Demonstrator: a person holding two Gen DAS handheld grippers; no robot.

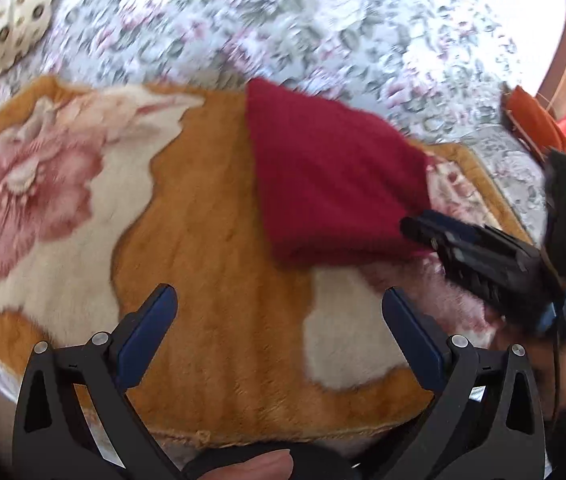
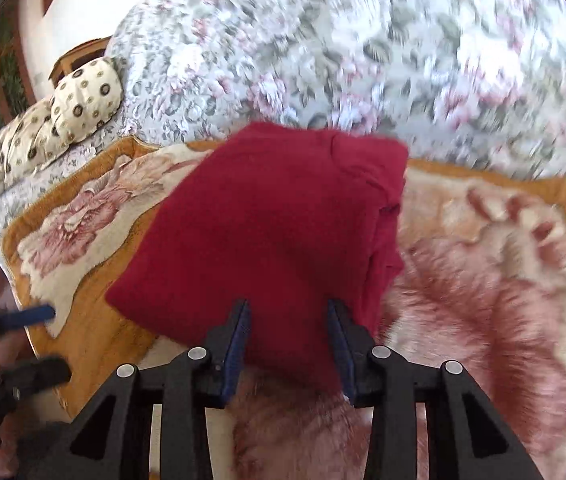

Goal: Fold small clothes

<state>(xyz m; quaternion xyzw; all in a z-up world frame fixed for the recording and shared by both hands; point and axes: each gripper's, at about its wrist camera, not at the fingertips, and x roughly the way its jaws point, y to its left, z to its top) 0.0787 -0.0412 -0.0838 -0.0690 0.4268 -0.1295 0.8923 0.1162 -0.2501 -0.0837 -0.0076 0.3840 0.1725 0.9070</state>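
Observation:
A dark red folded garment [image 2: 267, 224] lies on the orange flowered blanket [image 2: 95, 332]. The near edge of the garment sits between the blue pads of my right gripper [image 2: 289, 305]. Its jaws are partly closed and straddle the fabric, and no bunching shows between them. In the left wrist view the right gripper [image 1: 415, 228] reaches the near right corner of the garment [image 1: 323, 176]. My left gripper [image 1: 279, 293] hangs wide open over bare orange blanket [image 1: 219, 248], left of the garment, with nothing between its fingers. The left gripper [image 2: 43, 340] also shows at the lower left of the right wrist view.
The blanket lies on a bed with a grey flowered cover [image 2: 363, 60]. A cream spotted pillow [image 2: 79, 100] lies at the far left. An orange object [image 1: 539, 128] sits at the right edge beyond the blanket. A thumb [image 1: 251, 466] shows at the bottom.

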